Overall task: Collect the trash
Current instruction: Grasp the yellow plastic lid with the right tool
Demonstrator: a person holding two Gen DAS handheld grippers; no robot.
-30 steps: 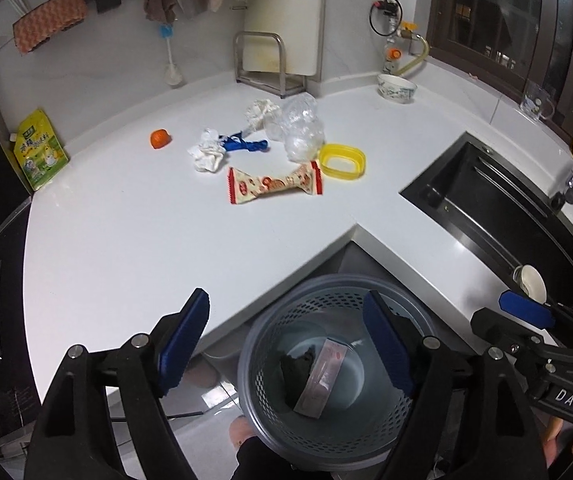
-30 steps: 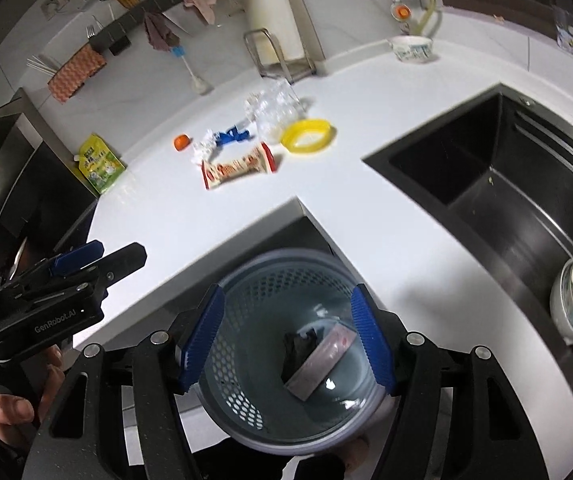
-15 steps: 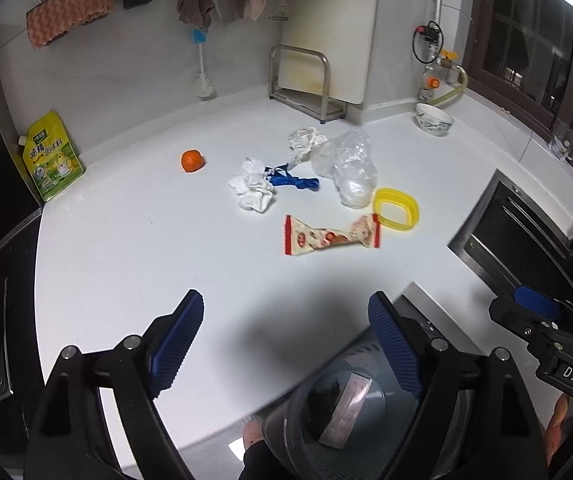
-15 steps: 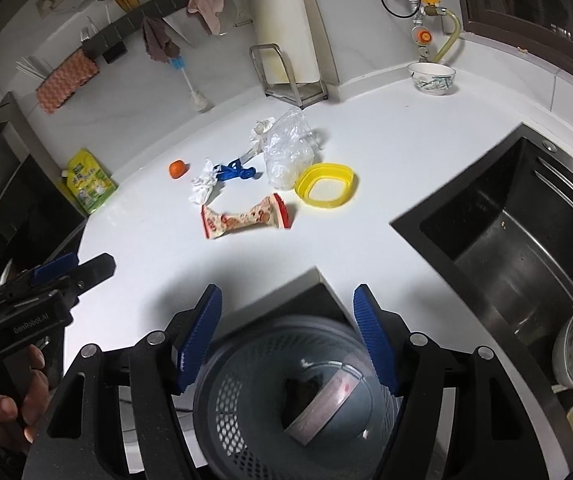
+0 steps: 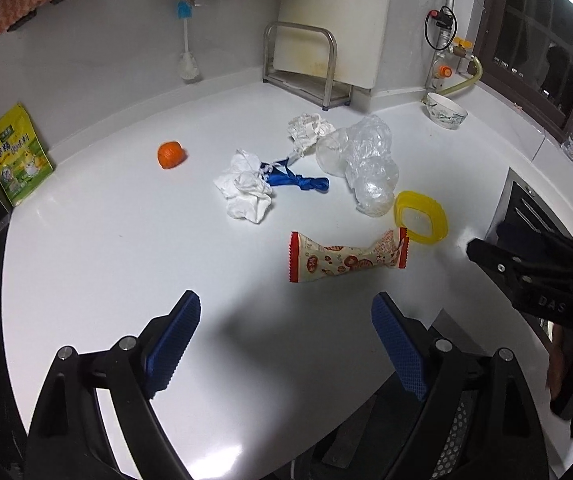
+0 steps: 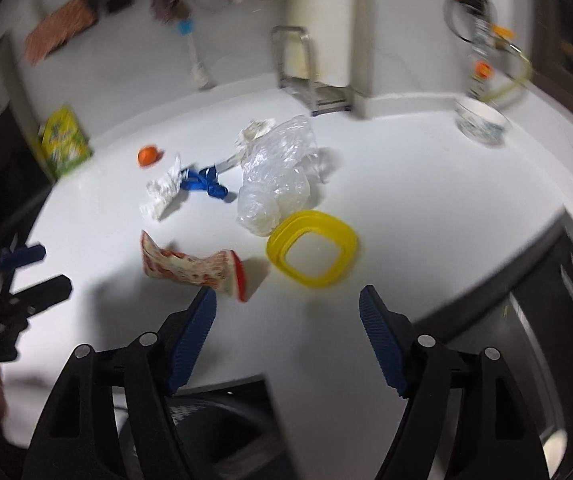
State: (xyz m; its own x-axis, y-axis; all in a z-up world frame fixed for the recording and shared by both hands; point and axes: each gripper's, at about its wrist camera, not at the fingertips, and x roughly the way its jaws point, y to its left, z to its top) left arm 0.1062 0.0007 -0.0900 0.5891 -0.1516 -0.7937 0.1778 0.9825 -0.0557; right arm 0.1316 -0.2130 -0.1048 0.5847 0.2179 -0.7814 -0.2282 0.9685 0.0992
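target: snack wrapper (image 6: 194, 266) lay flat on the counter (image 5: 126, 264), nearest piece of the litter
long axis: ran left-right across both views
nearer: right tongs (image 6: 288, 314), wrapper's red end just ahead of the left finger
left tongs (image 5: 286, 330): wrapper farther ahead, slightly right
both tongs: spread wide, empty, hovering low
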